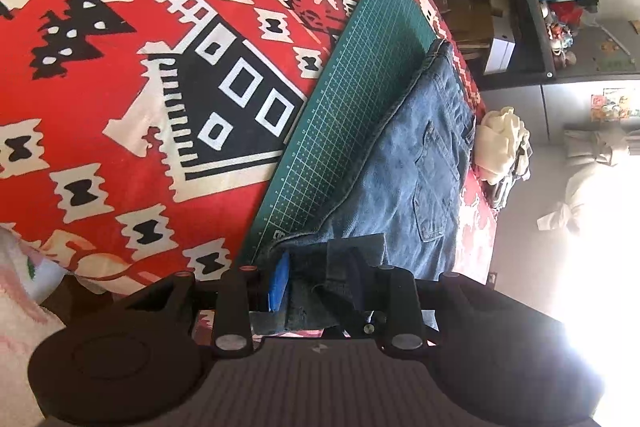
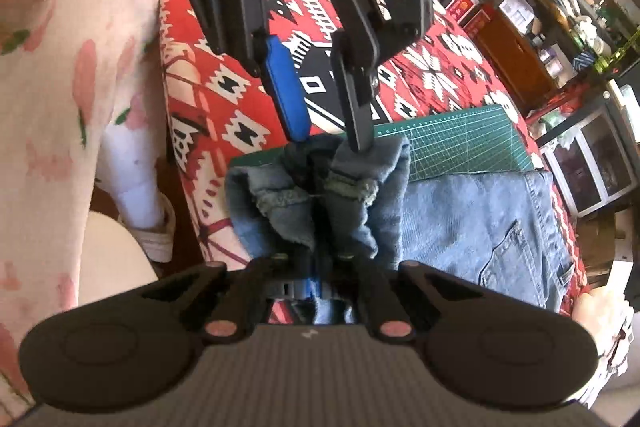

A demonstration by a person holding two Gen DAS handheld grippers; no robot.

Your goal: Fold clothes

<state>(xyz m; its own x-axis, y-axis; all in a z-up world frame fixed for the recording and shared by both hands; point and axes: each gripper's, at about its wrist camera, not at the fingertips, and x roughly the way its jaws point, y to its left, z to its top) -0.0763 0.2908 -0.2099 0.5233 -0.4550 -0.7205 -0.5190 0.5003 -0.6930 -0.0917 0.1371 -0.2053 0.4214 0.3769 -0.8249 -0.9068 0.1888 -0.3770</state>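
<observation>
Pinching frayed denim jeans (image 2: 460, 227), gridded mat (image 1: 352, 107)

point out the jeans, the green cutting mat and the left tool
jeans (image 1: 408, 163): left wrist view, on the flat denim beside the back pocket
green cutting mat (image 1: 360, 83): left wrist view, on its bare gridded surface
left tool (image 2: 328, 143): right wrist view, between its fingertips, pinching denim

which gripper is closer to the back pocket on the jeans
Right, by a small margin. The right gripper and left gripper both clamp the hem of the jeans; the back pocket lies beside the right one.
</observation>
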